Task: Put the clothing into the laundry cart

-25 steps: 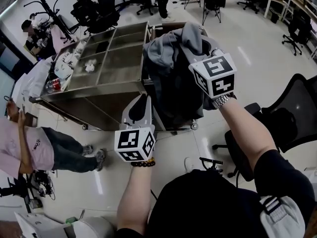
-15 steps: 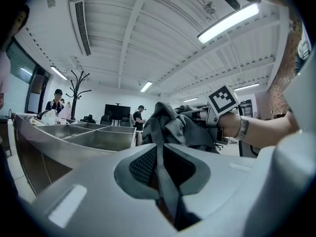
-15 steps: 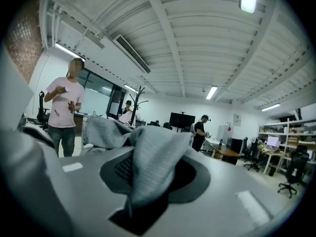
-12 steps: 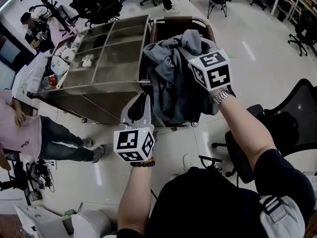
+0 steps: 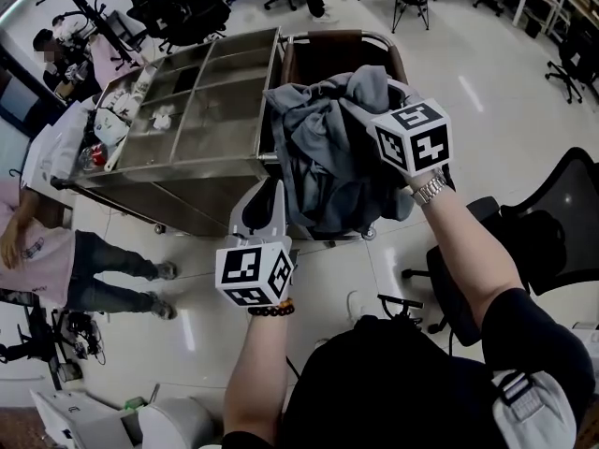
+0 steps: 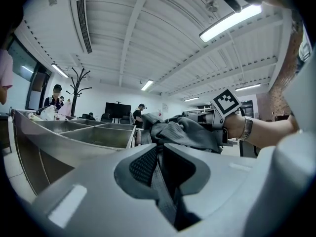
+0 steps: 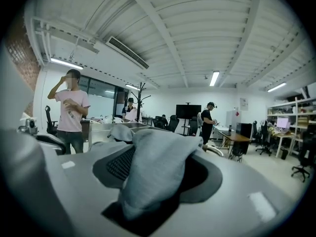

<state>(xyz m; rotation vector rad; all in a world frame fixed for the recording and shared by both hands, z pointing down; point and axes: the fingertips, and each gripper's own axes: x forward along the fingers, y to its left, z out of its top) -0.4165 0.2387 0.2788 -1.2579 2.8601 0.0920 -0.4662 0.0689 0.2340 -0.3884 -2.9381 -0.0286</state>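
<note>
A heap of grey clothing [image 5: 328,148] hangs over the near rim of the brown laundry cart [image 5: 332,40]. My left gripper [image 5: 271,195] is at the heap's lower left edge. In the left gripper view it [image 6: 158,154] is shut on a thin grey strip of the clothing [image 6: 190,132]. The right gripper's marker cube [image 5: 415,138] is at the heap's right side, and its jaws are buried in the cloth. In the right gripper view that gripper [image 7: 158,167] is opening, and a fold of grey cloth [image 7: 153,162] lies loosely across the gap.
A steel trolley with open compartments [image 5: 197,110] stands against the cart's left side. A person in a pink shirt [image 5: 37,251] stands at the far left. A black office chair [image 5: 547,223] is at the right. Other people and desks are farther back.
The right gripper has shifted slightly right with the heap, and the heap sits a little lower over the cart. The left gripper has hardly moved. The person in pink has stepped left.
</note>
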